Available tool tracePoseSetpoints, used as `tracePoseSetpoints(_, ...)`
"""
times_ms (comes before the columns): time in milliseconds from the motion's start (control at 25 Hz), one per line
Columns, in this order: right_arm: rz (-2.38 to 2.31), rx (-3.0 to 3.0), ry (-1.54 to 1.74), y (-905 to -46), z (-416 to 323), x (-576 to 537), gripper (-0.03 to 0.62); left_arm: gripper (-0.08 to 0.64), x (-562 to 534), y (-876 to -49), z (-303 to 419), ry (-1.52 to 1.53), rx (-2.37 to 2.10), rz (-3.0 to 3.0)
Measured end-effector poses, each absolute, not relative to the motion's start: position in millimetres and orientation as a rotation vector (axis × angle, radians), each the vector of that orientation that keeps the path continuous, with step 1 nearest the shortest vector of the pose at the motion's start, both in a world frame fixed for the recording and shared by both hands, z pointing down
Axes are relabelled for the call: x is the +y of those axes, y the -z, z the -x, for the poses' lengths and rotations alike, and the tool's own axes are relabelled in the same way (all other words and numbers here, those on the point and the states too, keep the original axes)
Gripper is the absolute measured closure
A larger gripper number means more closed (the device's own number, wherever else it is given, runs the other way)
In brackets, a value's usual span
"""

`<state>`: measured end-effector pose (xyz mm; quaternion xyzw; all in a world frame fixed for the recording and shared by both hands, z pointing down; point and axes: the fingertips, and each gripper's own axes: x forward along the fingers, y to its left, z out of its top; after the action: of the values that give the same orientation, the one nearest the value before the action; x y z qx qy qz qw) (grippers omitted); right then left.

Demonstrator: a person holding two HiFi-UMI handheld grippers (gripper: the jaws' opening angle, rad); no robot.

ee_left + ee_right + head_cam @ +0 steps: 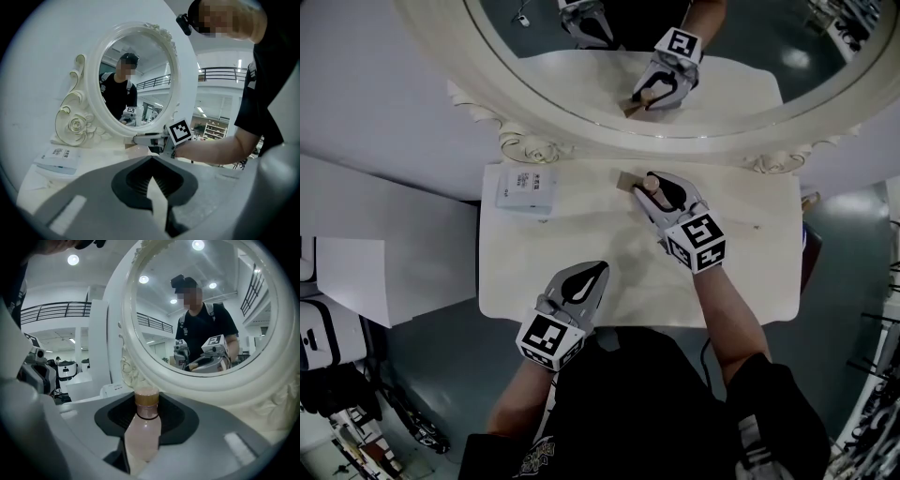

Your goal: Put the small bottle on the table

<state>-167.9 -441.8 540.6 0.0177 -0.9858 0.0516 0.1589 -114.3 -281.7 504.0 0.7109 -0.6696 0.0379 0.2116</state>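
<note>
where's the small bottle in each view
Head view: bottle above centre, held by the right gripper.
Left gripper view: bottle small, mid-frame, under the mirror.
Right gripper view: bottle bottom centre, between its jaws.
Shared landmark: the white mirror frame.

A staged room corner inside a big indoor hall, that was the picture! An ornate cream mirror (pixel 136 75) stood on a matching dressing table (pixel 581 234), home-style, yet around it ran an upper-level railing (pixel 51 310), round ceiling lights (pixel 72 259), stocked shelves (pixel 215 129) far behind and a bare grey floor (pixel 441 356). More lab or showroom than bedroom.
</note>
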Motion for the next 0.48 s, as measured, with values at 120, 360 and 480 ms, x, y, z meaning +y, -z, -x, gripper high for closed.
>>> tracePoseSetpoints(120,-0.043,-2.833,-0.128,-540.6,175.1,-442.1,0.426,0.560,-277.6,-504.2,118.6,-0.106,-1.876,-1.957)
tracePoseSetpoints(360,-0.036,-2.874,-0.092,-541.3,184.7,-442.3,0.426,0.560,-271.0,-506.3,123.8,-0.101,-1.896,-1.922)
tracePoseSetpoints(480,-0.033,-2.887,-0.075,-540.4,186.9,-442.4,0.426,0.560,-268.0,-506.6,125.2,-0.098,-1.904,-1.912)
